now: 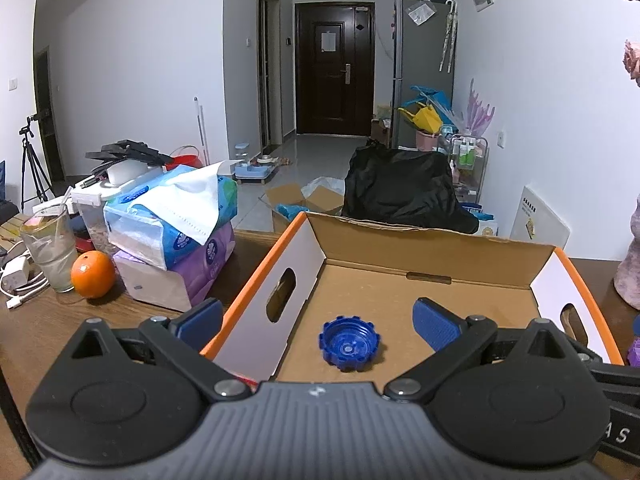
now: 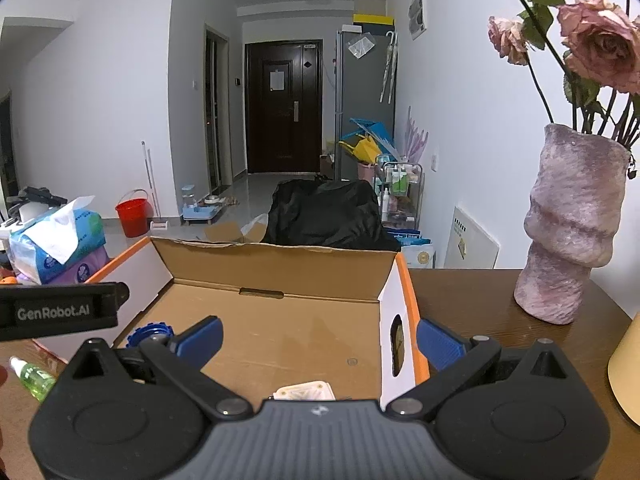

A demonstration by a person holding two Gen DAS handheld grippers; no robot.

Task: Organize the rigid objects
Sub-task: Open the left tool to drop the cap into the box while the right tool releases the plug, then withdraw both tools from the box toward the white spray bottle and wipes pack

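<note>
Tongs first: left gripper [image 1: 318, 322] has its jaws wide apart w/ nothing between them, straddling the left wall of the cardboard box [image 1: 440, 254]: one blue pad outside the wall, the other inside over the box floor. Right gripper [image 2: 318, 340] is likewise spread & empty, straddling the box's right wall, left pad inside, right pad outside over the table [image 2: 480, 304].

Blue cap [image 1: 348, 343] lies flat, open side up, on the box floor toward the near-left corner, just ahead of the left gripper & clear of both pads. A small cream-coloured piece [image 2: 305, 393] sits at the box's near edge, mostly hidden under the right gripper body; can't tell what it is.

Outside the box: green spray bottle [image 2: 30, 378] lies near the table's near-left edge, in right-wrist view only. Orange [image 1: 93, 274], glass [image 1: 50, 250] & tissue packs [image 1: 172, 224] crowd the left side of the table; vase [image 2: 568, 224] stands toward the far-right corner.

Step in hand, prob.: cap is in, both tools free, so this reads as between drop-off & next pick. Next move likely calls for lifting a gripper clear of the box wall, swinging to the green spray bottle & closing across its narrow body; it's round, so it may roll under a skewed pinch.
</note>
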